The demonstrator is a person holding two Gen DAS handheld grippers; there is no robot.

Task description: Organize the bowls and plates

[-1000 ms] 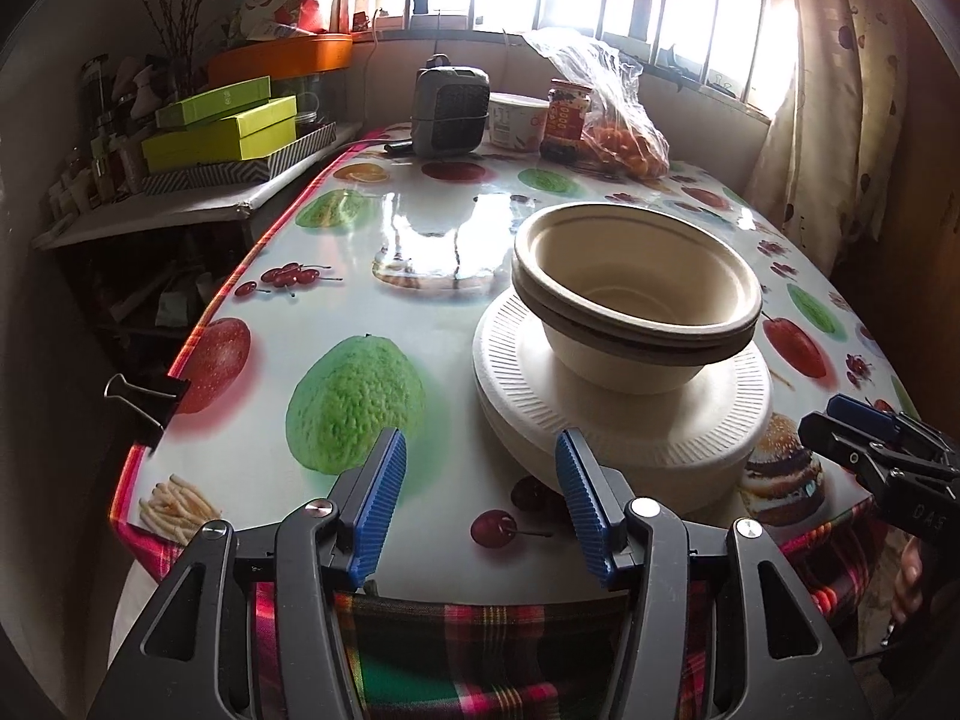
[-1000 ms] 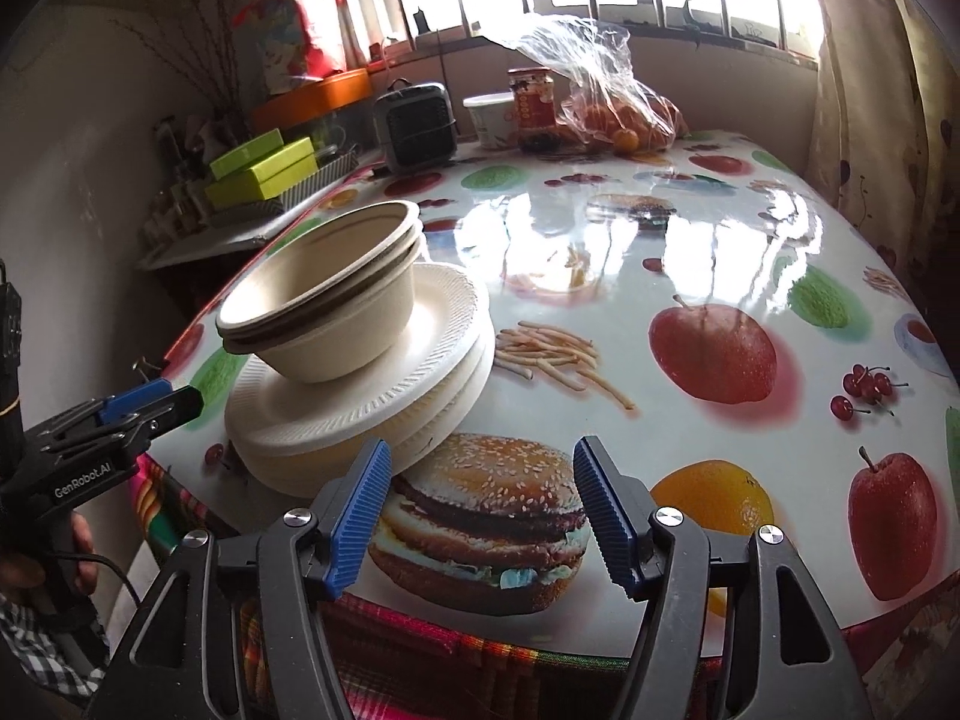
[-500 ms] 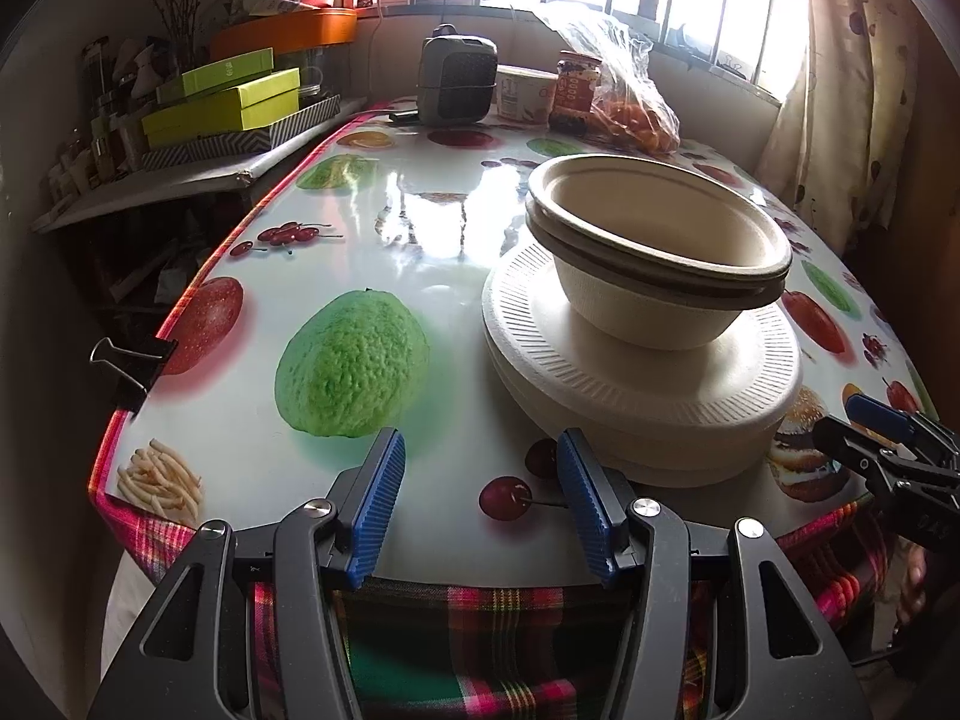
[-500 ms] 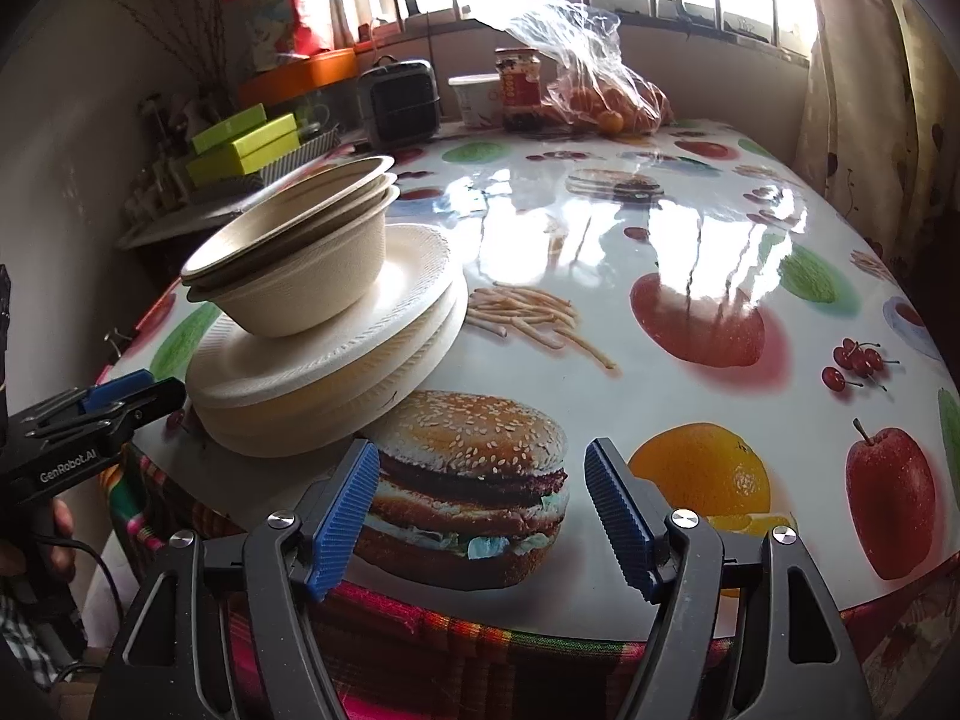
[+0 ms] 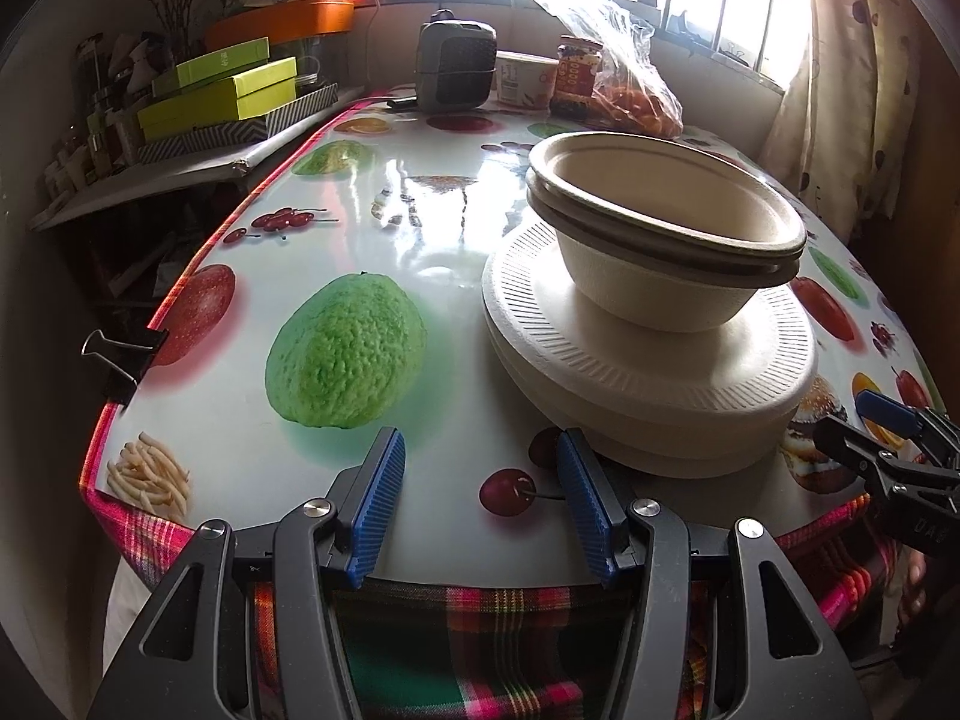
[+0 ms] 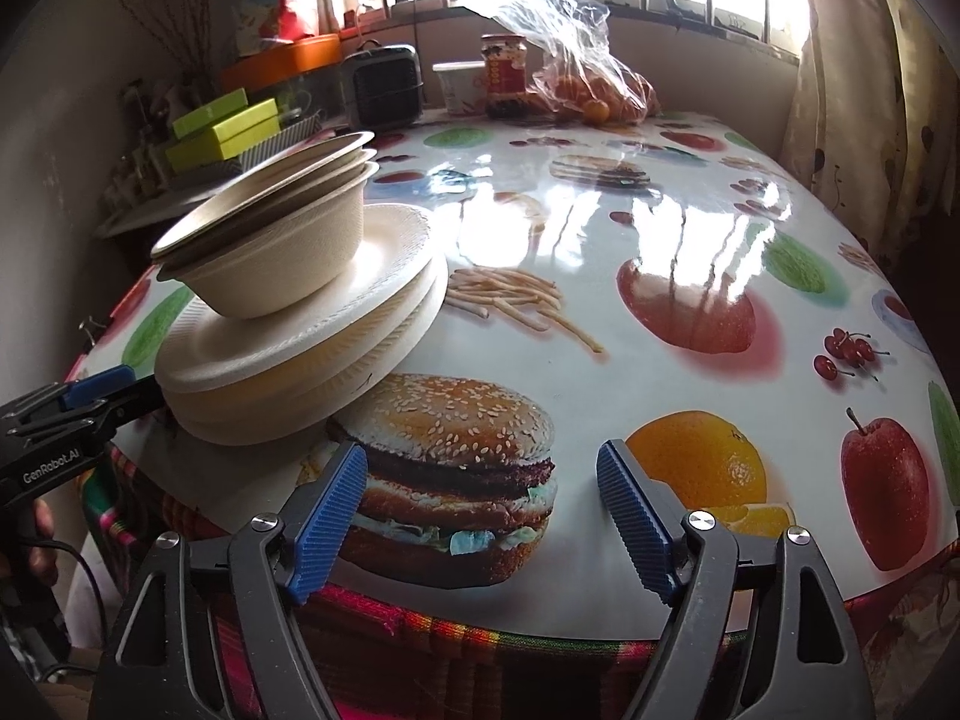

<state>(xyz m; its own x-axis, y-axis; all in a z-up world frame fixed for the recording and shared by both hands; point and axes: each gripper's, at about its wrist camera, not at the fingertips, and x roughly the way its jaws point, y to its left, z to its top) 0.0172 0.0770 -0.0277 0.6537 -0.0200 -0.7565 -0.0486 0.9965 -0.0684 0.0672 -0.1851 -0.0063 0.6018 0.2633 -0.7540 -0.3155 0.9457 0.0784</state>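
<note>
Down near the front edge of the table [image 6: 690, 228], both grippers tilt toward the tabletop and hold nothing. The left gripper [image 5: 480, 501] has its blue pads spread apart, with only a printed cherry showing between them. The right gripper [image 6: 482, 516] has just been opening its jaws, and now they stand wide, with only the burger picture on the cloth between them. Neither gripper touches the dishes. In the right wrist view the left gripper pokes in at the left, and part of a hand [image 6: 42, 531] shows under it, holding its handle. A little farther in sits the pile. At the bottom are the plates [image 5: 654, 390], white and round with ribbed rims, stacked one on another. On top of them sit the bowls [image 5: 666, 222], cream coloured and nested inside each other. The pile is close to the near edge, between the two grippers. Far back by the window are a small heater [image 5: 459, 63], a jar [image 5: 577, 75] and a plastic bag [image 5: 624, 84] with orange fruit.
</note>
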